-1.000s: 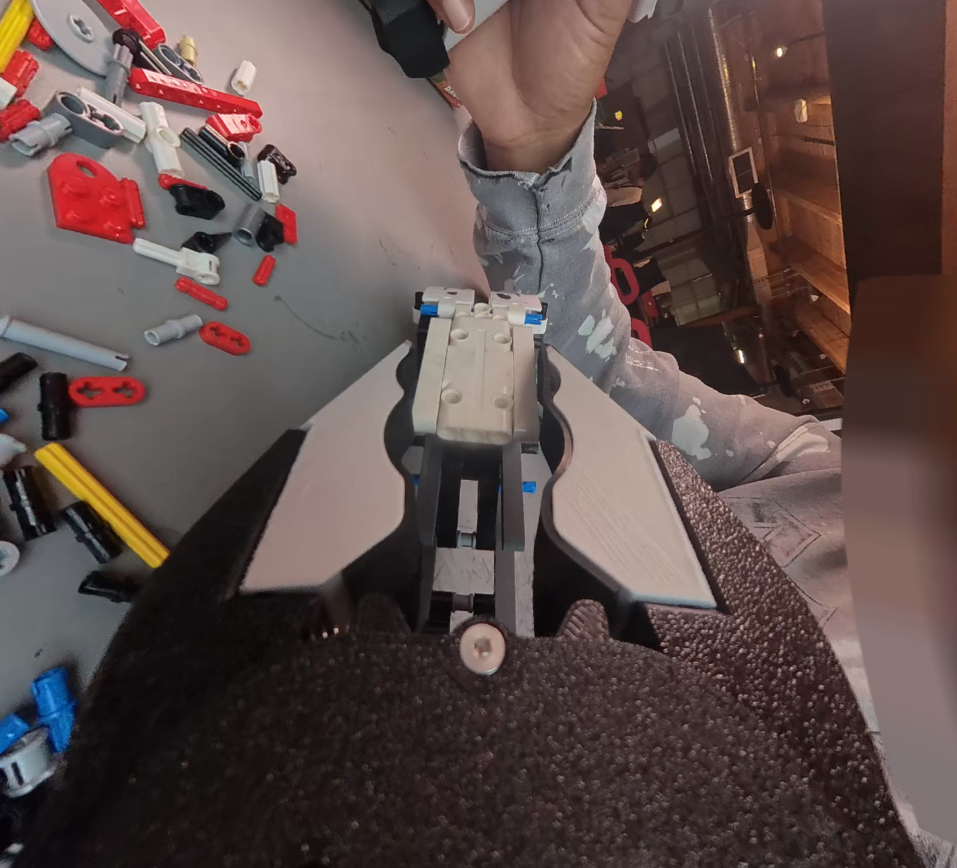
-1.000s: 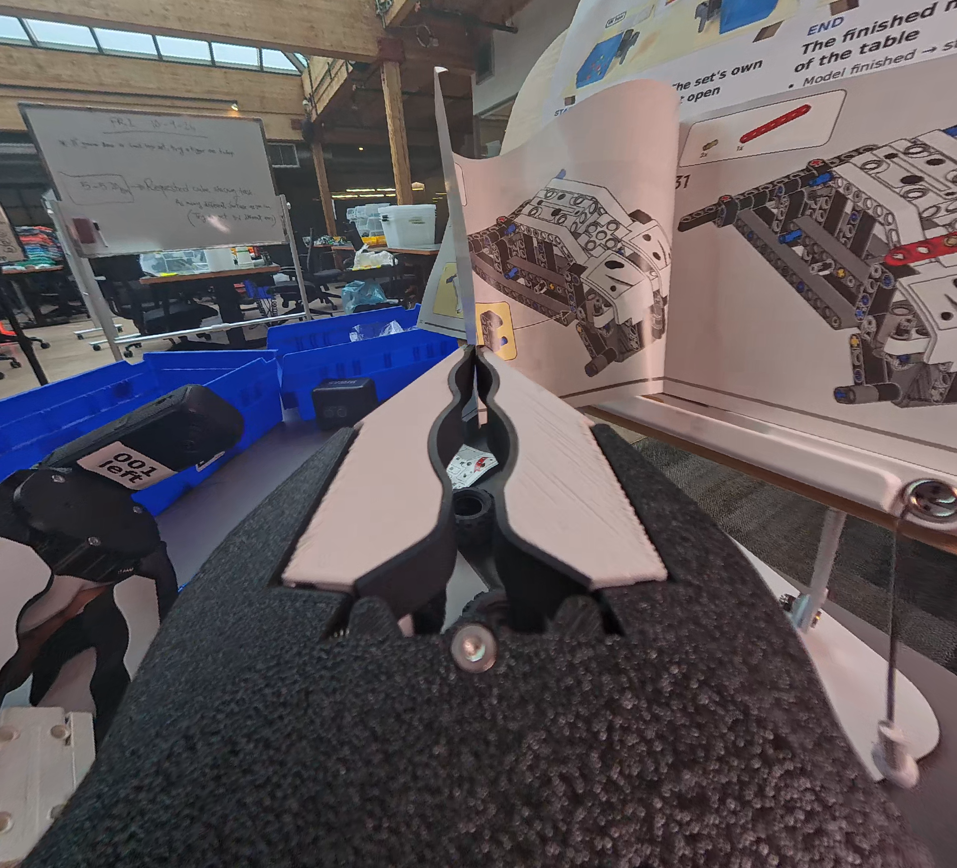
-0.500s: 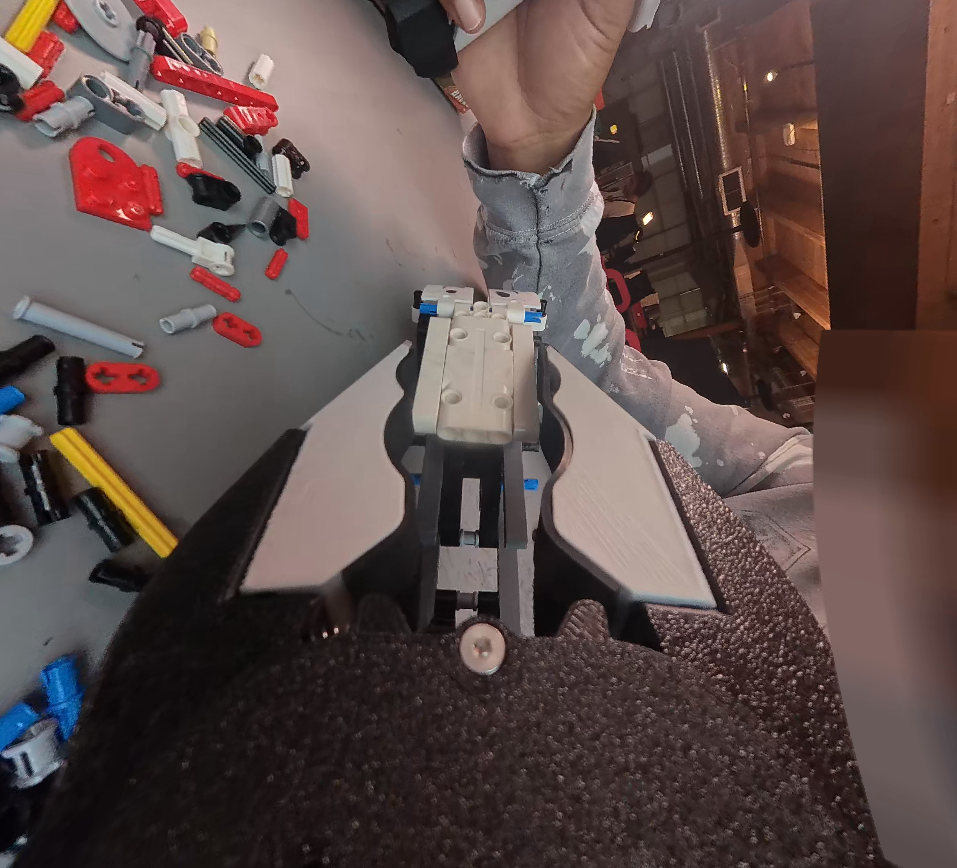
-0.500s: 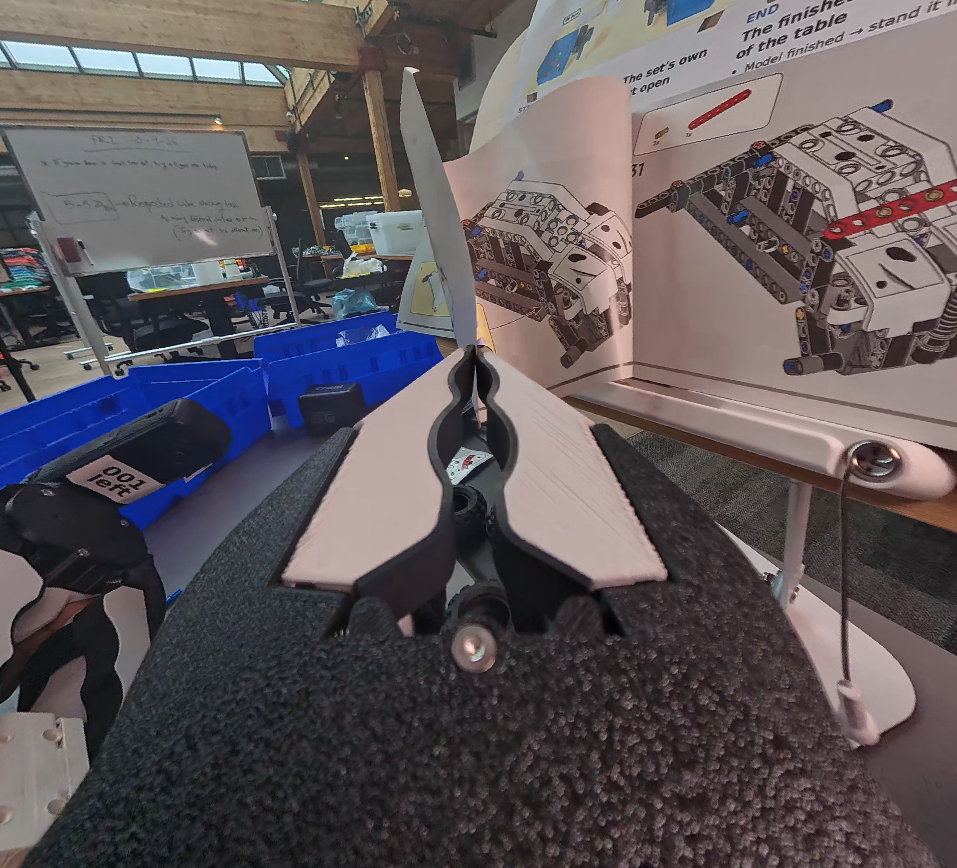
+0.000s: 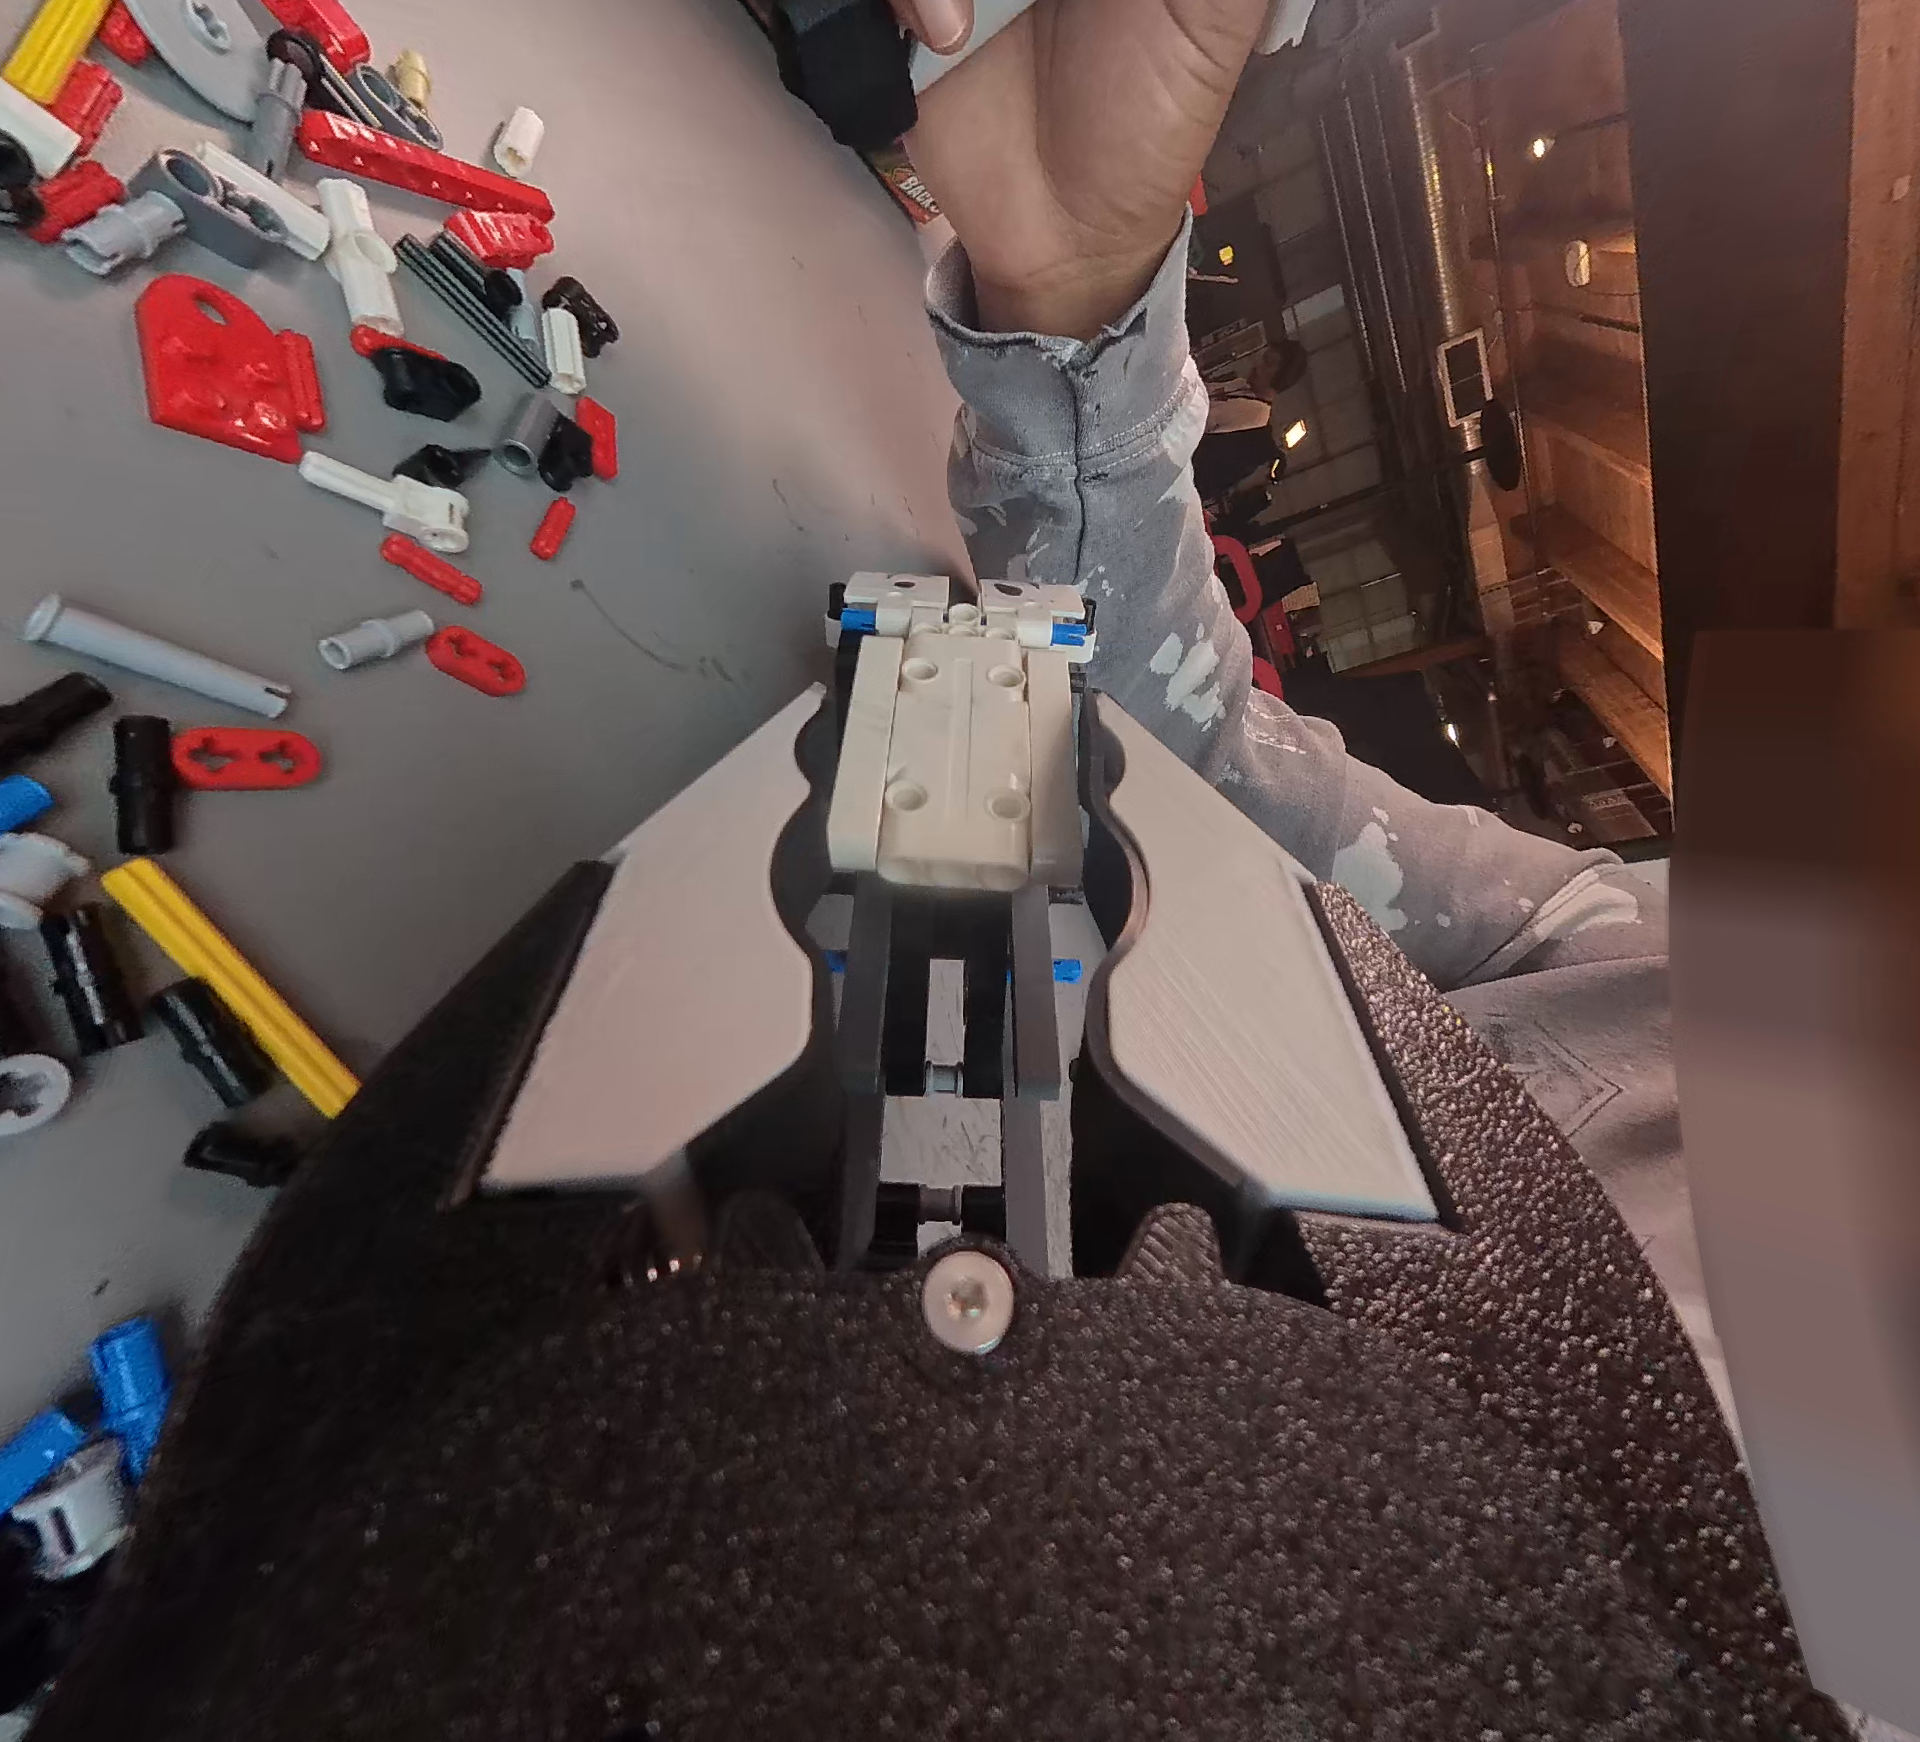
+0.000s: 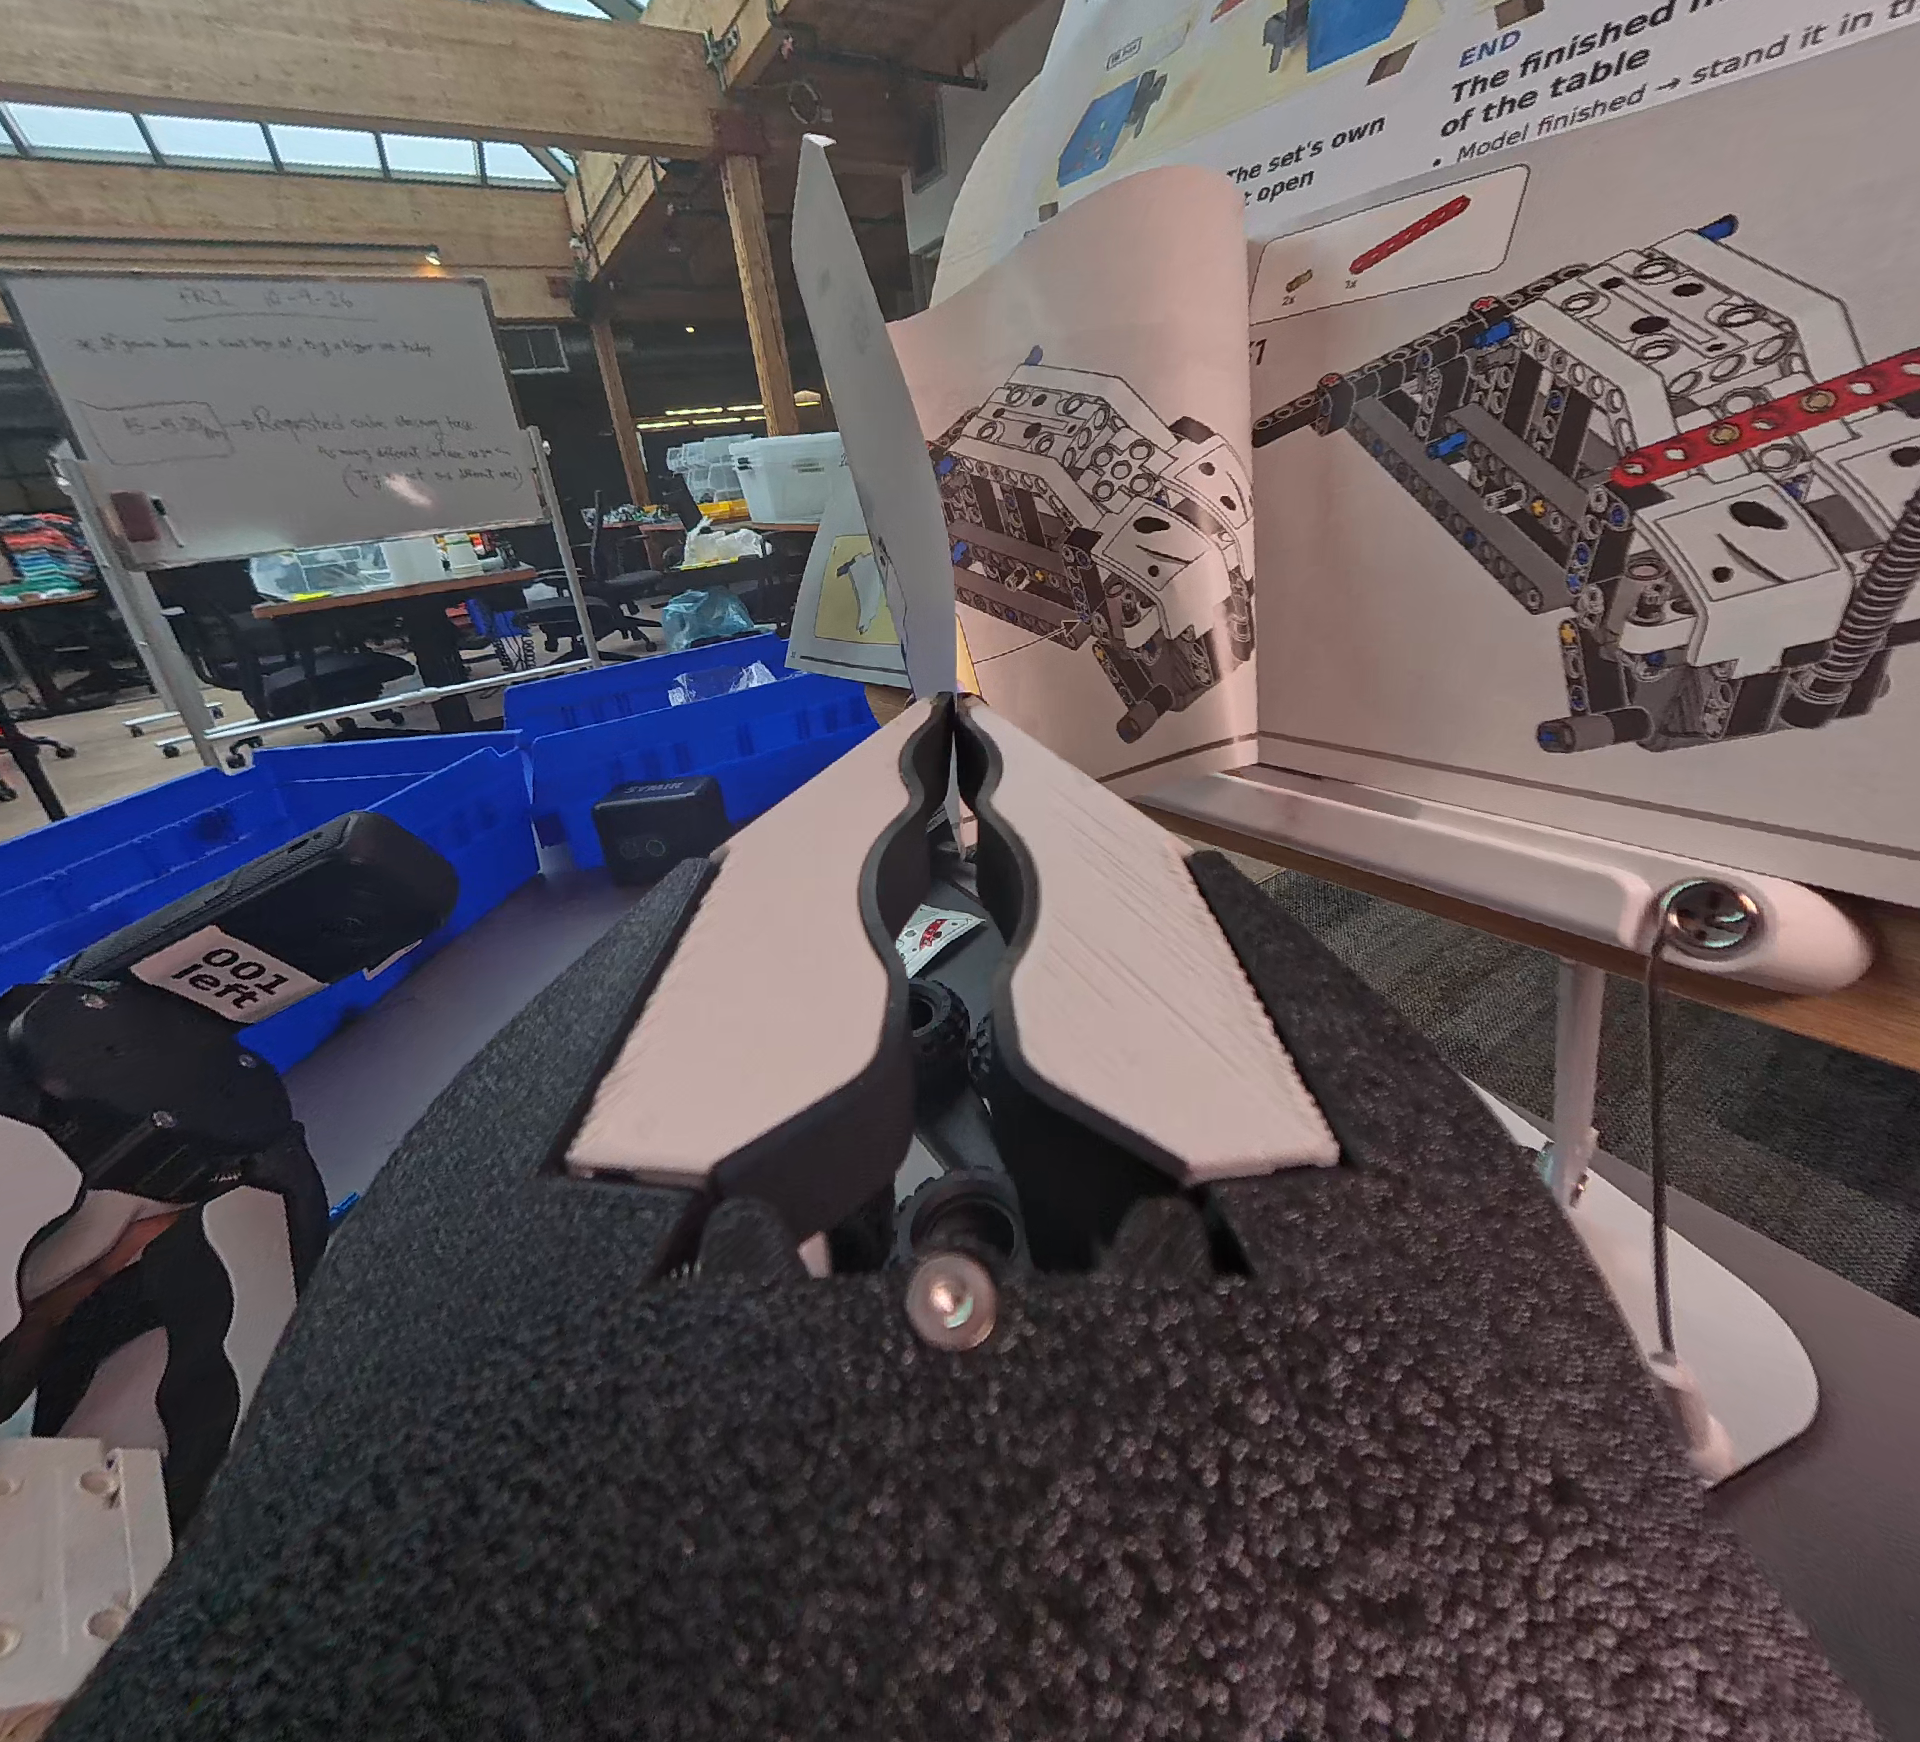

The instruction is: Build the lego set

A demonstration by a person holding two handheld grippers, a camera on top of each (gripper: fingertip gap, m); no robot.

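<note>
My left gripper [image 5: 956,700] is shut on the part-built lego model [image 5: 956,778], a white top on grey and black beams, held above the grey table [image 5: 675,404]. My right gripper [image 6: 948,707] is shut on the lower edge of a thin page [image 6: 862,404] of the instruction booklet [image 6: 1558,497], and the page stands up on edge. The booklet rests open on a white stand [image 6: 1455,861]. Loose lego parts lie at the left: a red plate [image 5: 223,367], a long red beam [image 5: 421,170], a yellow axle [image 5: 229,986].
A hand in a grey sleeve [image 5: 1081,445] holds the right gripper's handle near the table's far edge. Blue bins [image 6: 416,788] and a small black box [image 6: 660,825] stand behind the left gripper's body [image 6: 260,944]. A whiteboard [image 6: 281,404] stands farther back. Tip to tip, the grippers are about 20 cm apart. From my left tips it is roughly 9 cm to the yellow axle [image 5: 229,986]; from my right, 25 cm. My right tips are about 20 cm from the red plate [image 5: 223,367], my left tips only 10 cm.
My right gripper, still pinching the page, has swung so that more of the right-hand booklet page shows. My left gripper has drifted slightly over the table with the model still in it.
</note>
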